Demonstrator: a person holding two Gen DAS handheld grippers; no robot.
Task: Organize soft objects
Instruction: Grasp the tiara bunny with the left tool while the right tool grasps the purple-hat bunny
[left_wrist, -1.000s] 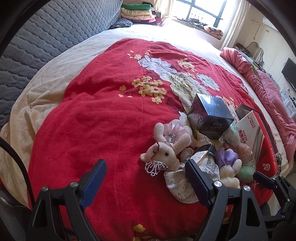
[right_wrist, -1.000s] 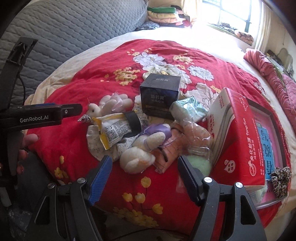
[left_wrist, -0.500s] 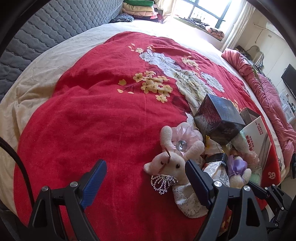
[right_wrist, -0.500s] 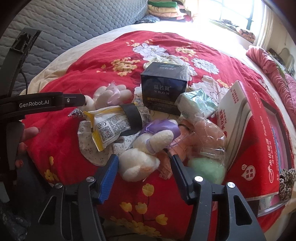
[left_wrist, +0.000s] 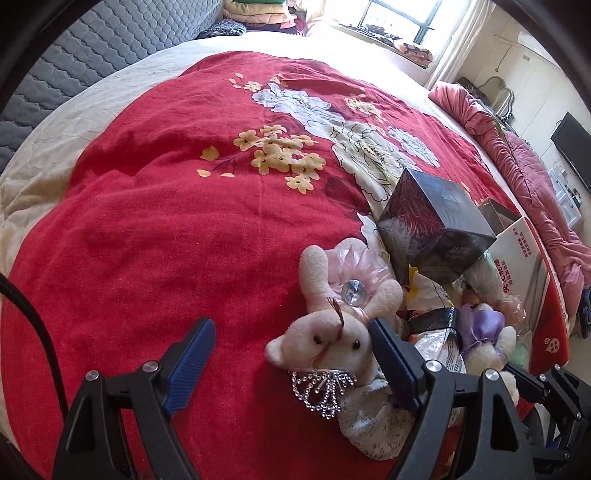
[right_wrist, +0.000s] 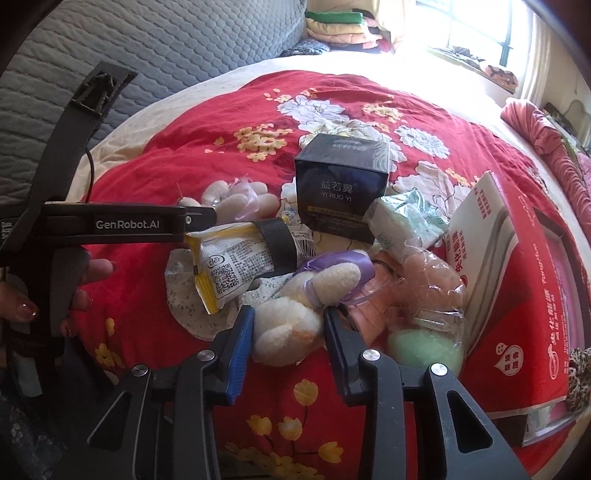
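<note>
Nearby, snack packet (right_wrist: 236, 264) overlaps cream plush (right_wrist: 295, 314).

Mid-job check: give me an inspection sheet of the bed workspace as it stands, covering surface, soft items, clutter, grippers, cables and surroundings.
Surface: red floral blanket over a cream sheet.
Job's things: pink plush bunny with tiara; cream plush toy with purple ribbon; wrapped green sponge.
Clutter: dark box, yellow snack packet, red carton, tissue pack.
Grippers: left gripper open, right finger beside the bunny's head; right gripper has just been closing, pads against the cream toy.
Cables: black cable at the left edge.
Surroundings: grey quilted headboard, folded bedding, window.
</note>
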